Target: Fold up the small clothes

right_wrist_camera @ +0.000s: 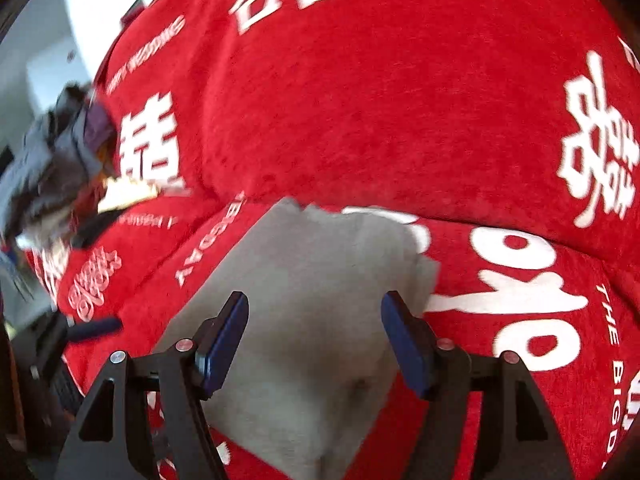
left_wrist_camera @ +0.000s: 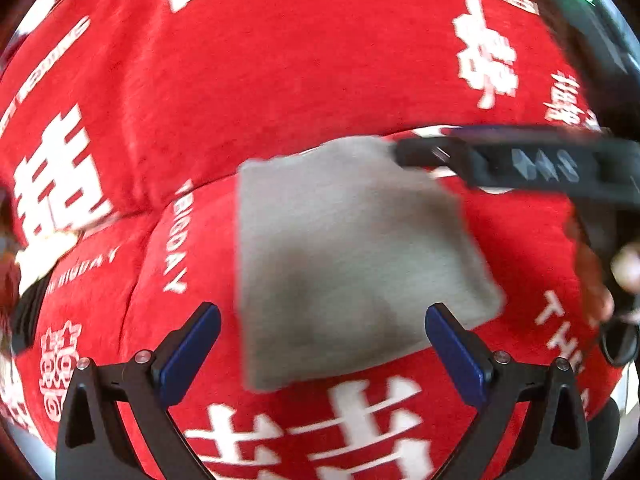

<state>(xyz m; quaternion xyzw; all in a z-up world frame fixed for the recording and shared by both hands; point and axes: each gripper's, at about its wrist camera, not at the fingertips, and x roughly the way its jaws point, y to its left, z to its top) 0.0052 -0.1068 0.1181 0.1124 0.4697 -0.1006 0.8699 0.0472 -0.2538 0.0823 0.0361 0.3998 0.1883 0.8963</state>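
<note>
While both my tongs, left tongs (left_wrist_camera: 322, 338) and right tongs (right_wrist_camera: 314, 334), gape wide and empty, the folded grey cloth (left_wrist_camera: 344, 256) lies flat on the red printed cover (left_wrist_camera: 280, 60)

Your left gripper (left_wrist_camera: 323, 350) is a black frame of angular, cut-out struts, each finger (left_wrist_camera: 191, 354) faced with a long dark-blue pad and pinned by small round silver screws at the joints. Your right gripper (right_wrist_camera: 315, 342) is built the same way: black triangular brackets, blue pads along the inner faces of the fingers (right_wrist_camera: 408, 344), and silver screw heads, two of them showing a reddish tint. In the left wrist view the right gripper's black body bears raised diamond-shaped markings along its side, with a small green light glowing on the black housing above.
</note>
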